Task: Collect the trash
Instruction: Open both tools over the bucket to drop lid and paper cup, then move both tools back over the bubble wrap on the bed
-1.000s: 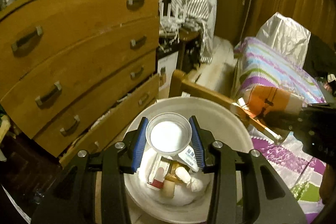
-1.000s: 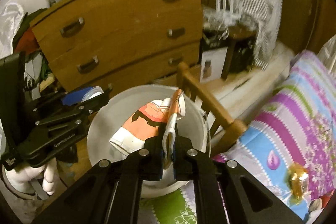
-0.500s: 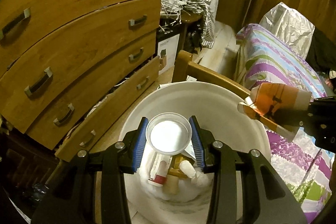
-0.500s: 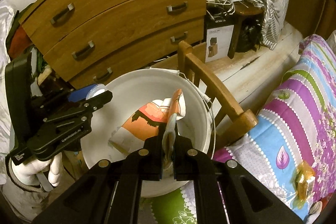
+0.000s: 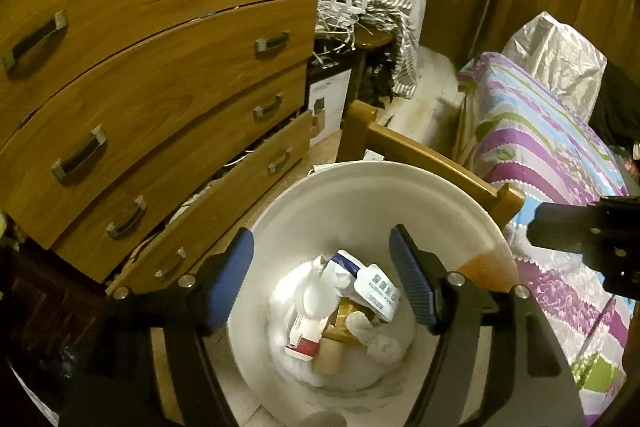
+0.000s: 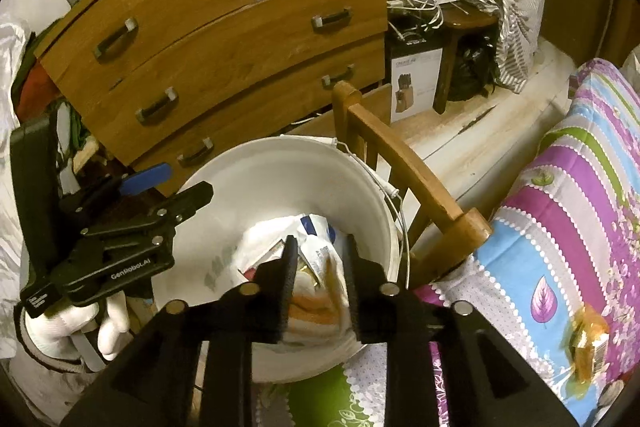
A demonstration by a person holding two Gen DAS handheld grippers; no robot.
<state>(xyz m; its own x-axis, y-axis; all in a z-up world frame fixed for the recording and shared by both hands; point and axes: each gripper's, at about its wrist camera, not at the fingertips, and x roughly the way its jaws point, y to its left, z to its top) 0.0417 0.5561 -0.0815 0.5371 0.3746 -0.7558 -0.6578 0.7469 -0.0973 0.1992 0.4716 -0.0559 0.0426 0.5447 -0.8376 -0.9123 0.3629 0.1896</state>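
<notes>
A white bucket (image 5: 360,195) stands on the floor and holds trash: wrappers, a small box and tissue (image 5: 344,303). It also shows in the right wrist view (image 6: 256,179). My left gripper (image 5: 322,275) is open and empty above the bucket's mouth. My right gripper (image 6: 320,275) is open over the bucket's near edge. The orange and white wrapper (image 6: 316,307), blurred, is falling between the right fingers into the bucket. A blurred orange patch (image 5: 484,269) shows at the bucket's right wall in the left wrist view.
A wooden chest of drawers (image 5: 160,75) stands left of the bucket, its lowest drawer ajar. A wooden chair back (image 6: 404,167) is right behind the bucket. A bed with a striped cover (image 6: 560,219) is to the right, with an orange wrapper (image 6: 586,339) on it.
My left gripper has opened and let the white plastic cup drop. My right gripper has opened and let go of the orange wrapper, which is falling into the bucket.
</notes>
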